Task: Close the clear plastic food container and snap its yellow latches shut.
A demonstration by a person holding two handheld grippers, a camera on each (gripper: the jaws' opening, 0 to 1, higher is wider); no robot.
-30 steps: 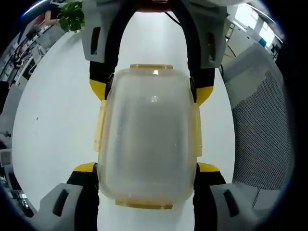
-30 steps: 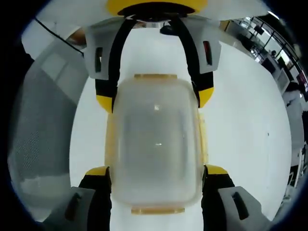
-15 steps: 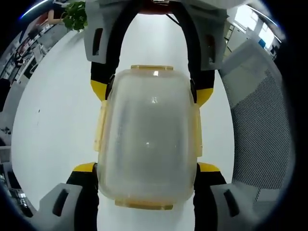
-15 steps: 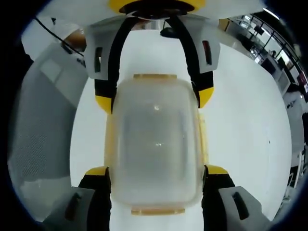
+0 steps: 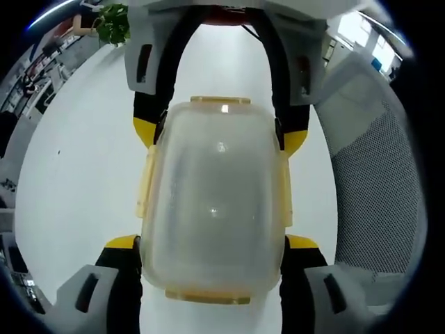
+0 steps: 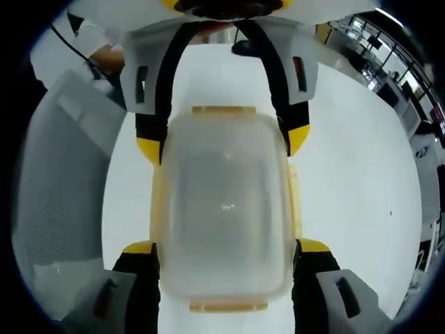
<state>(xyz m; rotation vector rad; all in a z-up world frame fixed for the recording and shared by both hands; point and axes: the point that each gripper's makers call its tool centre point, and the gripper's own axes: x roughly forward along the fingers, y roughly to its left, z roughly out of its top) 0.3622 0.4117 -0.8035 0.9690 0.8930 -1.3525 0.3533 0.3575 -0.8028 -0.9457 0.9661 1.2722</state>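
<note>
The clear plastic food container (image 5: pixel 214 202) (image 6: pixel 224 209) lies lid-on, frosted and rounded, on the white surface (image 5: pixel 76 174) (image 6: pixel 354 160). Its yellow latches (image 5: pixel 145 184) (image 6: pixel 294 198) lie flat along all four edges.

A plain white table (image 5: pixel 83 174) carries the clear plastic container (image 5: pixel 212 202); a grey mesh chair (image 5: pixel 379 188) stands beside.
</note>
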